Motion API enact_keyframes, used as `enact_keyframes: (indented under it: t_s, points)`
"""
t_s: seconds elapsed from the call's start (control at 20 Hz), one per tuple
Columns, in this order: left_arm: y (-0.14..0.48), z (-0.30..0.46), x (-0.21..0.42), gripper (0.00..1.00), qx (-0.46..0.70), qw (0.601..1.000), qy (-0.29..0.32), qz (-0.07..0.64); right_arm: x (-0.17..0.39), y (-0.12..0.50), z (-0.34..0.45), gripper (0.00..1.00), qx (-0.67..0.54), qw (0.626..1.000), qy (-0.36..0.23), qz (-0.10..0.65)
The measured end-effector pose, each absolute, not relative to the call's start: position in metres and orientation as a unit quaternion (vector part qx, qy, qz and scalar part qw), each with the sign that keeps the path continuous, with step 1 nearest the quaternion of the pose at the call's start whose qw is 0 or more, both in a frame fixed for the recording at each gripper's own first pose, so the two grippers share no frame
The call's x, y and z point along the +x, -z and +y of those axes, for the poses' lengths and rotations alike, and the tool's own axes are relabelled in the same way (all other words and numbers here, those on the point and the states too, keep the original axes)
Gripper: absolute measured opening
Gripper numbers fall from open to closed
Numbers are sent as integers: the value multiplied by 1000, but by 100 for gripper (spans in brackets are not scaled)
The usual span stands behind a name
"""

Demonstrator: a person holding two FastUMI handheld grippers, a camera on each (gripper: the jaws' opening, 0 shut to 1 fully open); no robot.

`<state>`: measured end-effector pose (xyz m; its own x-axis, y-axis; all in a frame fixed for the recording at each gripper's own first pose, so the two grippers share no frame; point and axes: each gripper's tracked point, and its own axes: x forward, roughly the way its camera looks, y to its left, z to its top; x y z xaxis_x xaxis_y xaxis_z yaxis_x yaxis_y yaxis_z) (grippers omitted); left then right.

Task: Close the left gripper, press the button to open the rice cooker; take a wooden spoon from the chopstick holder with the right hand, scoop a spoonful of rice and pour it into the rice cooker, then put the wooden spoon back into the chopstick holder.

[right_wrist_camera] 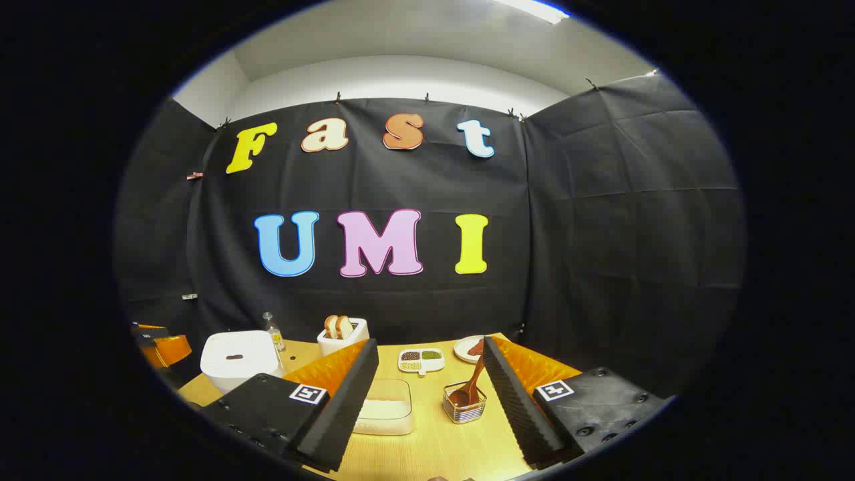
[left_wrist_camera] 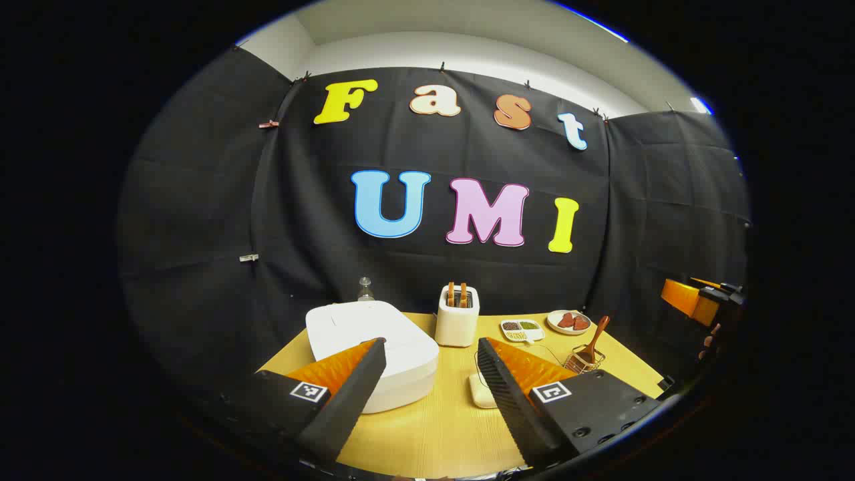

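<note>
- Two grippers are hovering over a wooden table point(left_wrist_camera: 434, 427), and both are standing with their fingers spread wide apart, holding nothing.
- In the left gripper view, the left gripper point(left_wrist_camera: 431, 374) is pointing at the gap between a white rice cooker point(left_wrist_camera: 371, 347), whose lid is lying shut, and a white toaster point(left_wrist_camera: 457, 314) with two slices sticking up out of it.
- A wire chopstick holder point(left_wrist_camera: 585, 361) is standing to the right on the table, with the wooden spoon point(left_wrist_camera: 594, 337) leaning in it, handle up.
- Behind it, a divided dish of grains point(left_wrist_camera: 522, 329) and a plate with reddish pieces point(left_wrist_camera: 568, 322) are sitting near the back edge.
- A small clear bottle point(left_wrist_camera: 365, 288) is standing behind the cooker.
- At the far right edge of that view, the other gripper is showing, with a hand point(left_wrist_camera: 709, 342) holding it.
- In the right gripper view, the right gripper point(right_wrist_camera: 431, 384) is framing a clear container of rice point(right_wrist_camera: 385, 407) and the chopstick holder just beside it, the spoon's bowl resting inside the holder.
- The cooker is sitting well off to the left there.
</note>
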<state>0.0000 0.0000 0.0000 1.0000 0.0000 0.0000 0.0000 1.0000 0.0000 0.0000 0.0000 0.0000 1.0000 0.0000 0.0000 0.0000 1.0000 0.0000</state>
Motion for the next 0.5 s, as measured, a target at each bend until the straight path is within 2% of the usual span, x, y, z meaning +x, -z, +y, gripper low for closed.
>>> enact_keyframes:
  t_s: [0.5]
  points:
    - [3,-4,13,96,14,1000,4,-4,0,11,-4,98,2,1000,8,15]
